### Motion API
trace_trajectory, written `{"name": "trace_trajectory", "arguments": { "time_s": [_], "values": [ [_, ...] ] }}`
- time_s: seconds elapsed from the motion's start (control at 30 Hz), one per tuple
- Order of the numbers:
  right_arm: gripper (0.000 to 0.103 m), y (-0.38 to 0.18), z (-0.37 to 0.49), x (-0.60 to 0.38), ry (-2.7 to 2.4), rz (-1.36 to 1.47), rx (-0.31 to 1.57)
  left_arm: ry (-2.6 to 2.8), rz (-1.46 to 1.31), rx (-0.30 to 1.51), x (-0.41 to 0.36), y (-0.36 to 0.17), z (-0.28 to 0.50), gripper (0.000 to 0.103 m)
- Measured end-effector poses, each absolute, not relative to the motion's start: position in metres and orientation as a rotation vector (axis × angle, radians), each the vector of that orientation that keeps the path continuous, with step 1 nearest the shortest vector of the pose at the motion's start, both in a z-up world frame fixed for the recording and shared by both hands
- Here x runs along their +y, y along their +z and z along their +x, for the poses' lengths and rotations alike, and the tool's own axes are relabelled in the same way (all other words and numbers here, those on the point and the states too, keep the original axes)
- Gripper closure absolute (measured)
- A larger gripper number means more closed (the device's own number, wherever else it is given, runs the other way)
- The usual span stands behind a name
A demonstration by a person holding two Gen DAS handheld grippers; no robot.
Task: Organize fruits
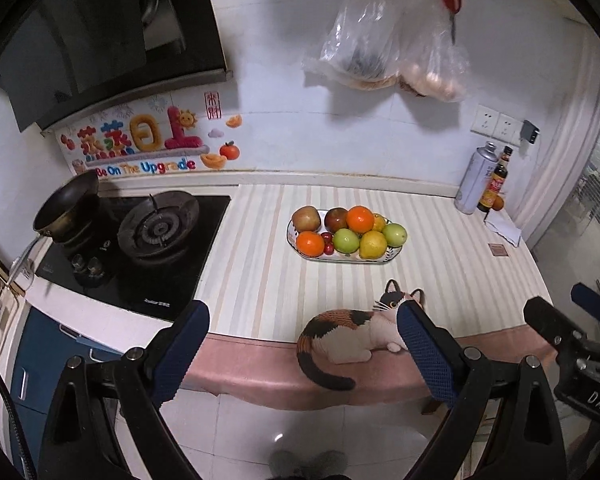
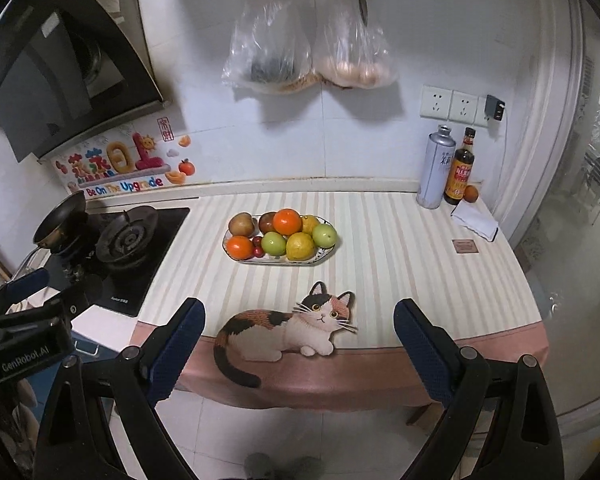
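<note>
Left gripper (image 1: 302, 334) and right gripper (image 2: 298, 332): jaws wide apart, nothing between them, both held off the counter's near edge. Fruit sits piled on an oval plate (image 2: 320, 258) mid-counter on the striped cloth (image 2: 400, 264), right of the stove (image 2: 128, 240). Cat mat (image 2: 288, 332) lies between plate and grippers.

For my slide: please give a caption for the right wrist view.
Open right tongs face a plate of fruit on the striped countertop.

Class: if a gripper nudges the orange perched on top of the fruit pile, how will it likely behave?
The top orange is round and rests on other fruit, so it would probably roll off. Its skin looks smooth, perhaps slippery. The plate has a shallow rim, unlikely to stop it.
</note>
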State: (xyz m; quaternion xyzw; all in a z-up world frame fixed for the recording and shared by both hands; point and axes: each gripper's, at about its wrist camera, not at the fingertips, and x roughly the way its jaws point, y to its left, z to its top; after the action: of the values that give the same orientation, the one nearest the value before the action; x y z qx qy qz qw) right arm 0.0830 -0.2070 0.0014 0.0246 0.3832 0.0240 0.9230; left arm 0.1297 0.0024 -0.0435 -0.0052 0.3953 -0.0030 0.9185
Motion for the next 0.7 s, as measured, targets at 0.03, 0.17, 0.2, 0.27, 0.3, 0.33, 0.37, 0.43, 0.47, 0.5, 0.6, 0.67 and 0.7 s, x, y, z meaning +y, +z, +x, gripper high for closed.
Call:
{"name": "trace_trajectory", "arguments": {
  "time_s": [0.03,0.17,0.2,0.27,0.3,0.33,0.37,0.43,0.47,0.5,0.6,0.67,0.7],
  "values": [
    [0.005,0.004,0.078,-0.206,0.049,0.051,0.784,-0.011,-0.006,0.808,0.003,-0.041,0.124,0.007],
    [0.005,0.015,0.055,-0.199,0.057,0.061,0.776,-0.021,0.006,0.792,0.004,-0.031,0.105,0.007],
    [0.005,0.017,0.050,-0.198,0.058,0.057,0.772,-0.023,0.008,0.785,0.005,-0.029,0.099,0.007],
    [0.005,0.020,0.044,-0.196,0.060,0.054,0.768,-0.024,0.003,0.776,0.008,-0.026,0.092,0.007],
    [0.005,0.022,0.041,-0.195,0.062,0.057,0.767,-0.025,-0.002,0.774,0.010,-0.024,0.088,0.007],
    [0.005,0.023,0.039,-0.195,0.063,0.057,0.767,-0.026,-0.007,0.775,0.011,-0.023,0.085,0.007],
    [0.005,0.023,0.036,-0.194,0.062,0.056,0.769,-0.027,-0.013,0.772,0.013,-0.021,0.082,0.007],
    [0.005,0.025,0.032,-0.195,0.067,0.060,0.768,-0.025,-0.010,0.763,0.014,-0.019,0.077,0.007],
    [0.005,0.025,0.030,-0.195,0.068,0.063,0.769,-0.024,-0.009,0.758,0.014,-0.017,0.075,0.007],
    [0.005,0.025,0.029,-0.195,0.073,0.070,0.770,-0.023,-0.011,0.755,0.015,-0.017,0.073,0.007],
    [0.000,0.025,0.027,-0.197,0.082,0.081,0.769,-0.027,-0.018,0.756,0.016,-0.016,0.070,0.007],
    [0.000,0.025,0.026,-0.199,0.076,0.079,0.759,-0.034,-0.017,0.764,0.015,-0.017,0.070,0.003],
    [0.000,0.025,0.026,-0.199,0.073,0.080,0.755,-0.032,-0.015,0.765,0.015,-0.017,0.070,0.000]
  ]
}}
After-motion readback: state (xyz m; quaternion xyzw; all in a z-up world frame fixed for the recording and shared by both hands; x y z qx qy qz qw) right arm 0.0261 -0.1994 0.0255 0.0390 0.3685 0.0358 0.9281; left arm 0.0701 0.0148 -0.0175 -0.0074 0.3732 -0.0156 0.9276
